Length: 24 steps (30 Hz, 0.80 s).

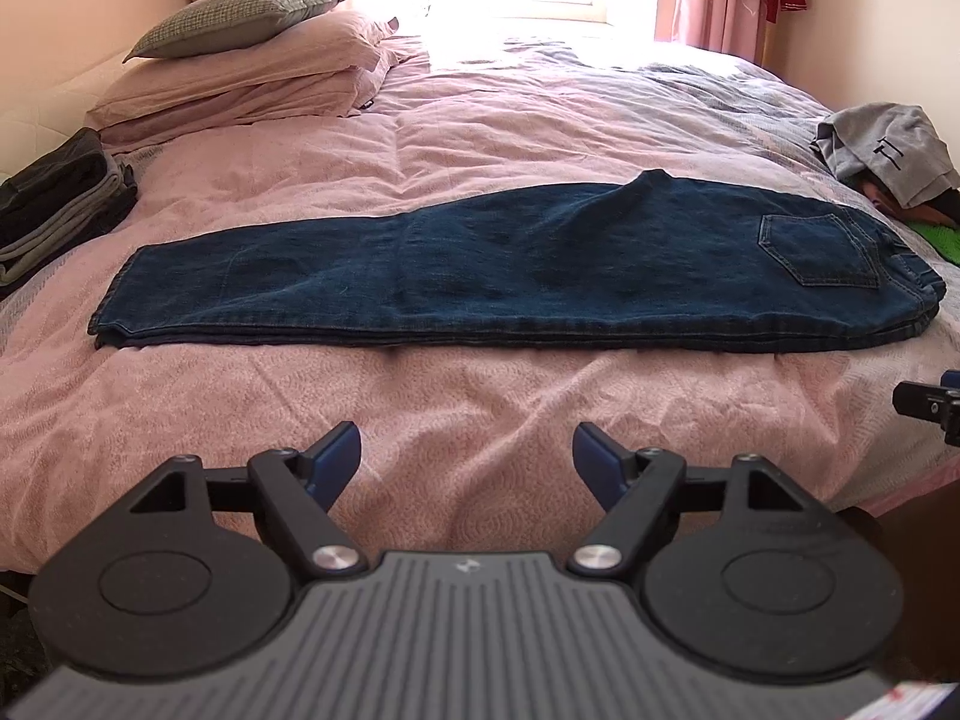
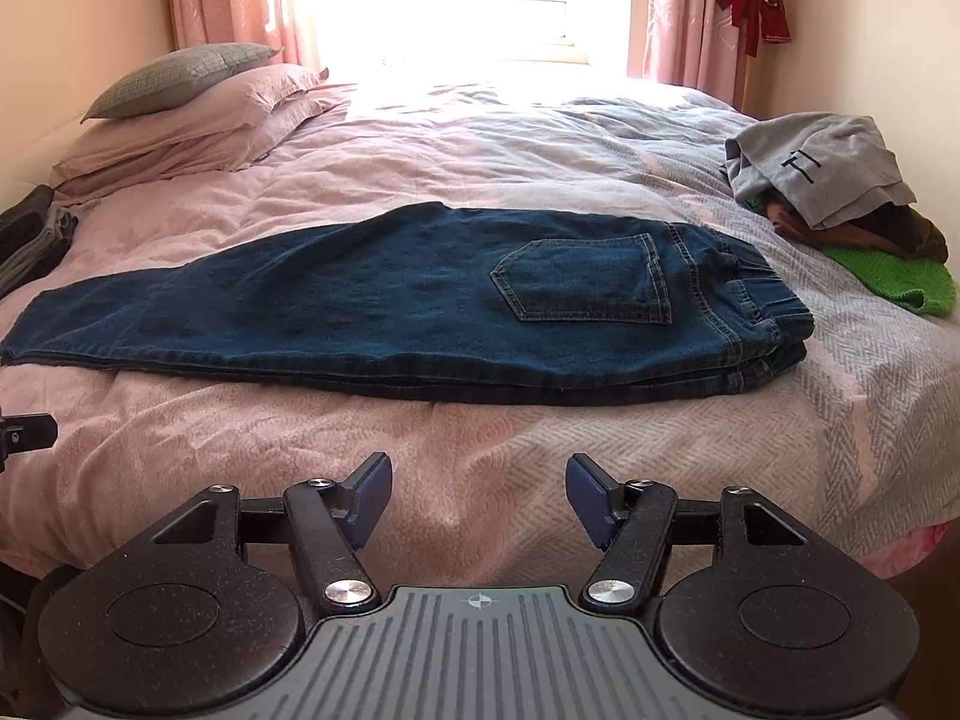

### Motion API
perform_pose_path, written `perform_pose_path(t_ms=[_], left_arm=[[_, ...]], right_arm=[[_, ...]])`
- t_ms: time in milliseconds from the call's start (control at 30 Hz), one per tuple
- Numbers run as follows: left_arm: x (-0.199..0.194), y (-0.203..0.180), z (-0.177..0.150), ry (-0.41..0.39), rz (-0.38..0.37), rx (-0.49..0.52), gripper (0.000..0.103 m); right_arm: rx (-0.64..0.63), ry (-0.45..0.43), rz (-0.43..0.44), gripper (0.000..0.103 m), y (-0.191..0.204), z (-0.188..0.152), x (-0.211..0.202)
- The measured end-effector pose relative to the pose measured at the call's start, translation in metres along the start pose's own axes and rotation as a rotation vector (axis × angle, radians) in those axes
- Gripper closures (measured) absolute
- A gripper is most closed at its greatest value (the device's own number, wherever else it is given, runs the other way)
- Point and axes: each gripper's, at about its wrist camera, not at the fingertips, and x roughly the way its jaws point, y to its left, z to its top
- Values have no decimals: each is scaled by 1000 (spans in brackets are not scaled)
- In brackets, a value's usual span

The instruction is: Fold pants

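Dark blue jeans (image 1: 510, 276) lie flat across the pink bedspread, folded lengthwise with one leg on the other. The waistband and a back pocket are at the right, the hems at the left. In the right wrist view the jeans (image 2: 390, 312) stretch from the left edge to the waistband right of centre. My left gripper (image 1: 467, 459) hovers open over bare bedspread, short of the jeans' near edge, with nothing between its blue pads. My right gripper (image 2: 478, 498) is open too, empty, near the bed's front edge below the pocket end.
A stack of folded dark and grey clothes (image 1: 57, 204) sits at the bed's left side. A pile with a grey shirt (image 2: 822, 171) over brown and green garments lies at the right. Pillows (image 1: 240, 60) rest at the back left by the window.
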Motion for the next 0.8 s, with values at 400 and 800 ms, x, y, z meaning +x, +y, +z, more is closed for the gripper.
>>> perform_pose_path(t_ms=[400,800], left_arm=[[53,90,3,-69,-72,-296,45],[140,267,-1,-133,-58,-875,67]], right_arm=[[6,90,-28,42,-4,6,47],[47,86,-96,42,-11,35,91]])
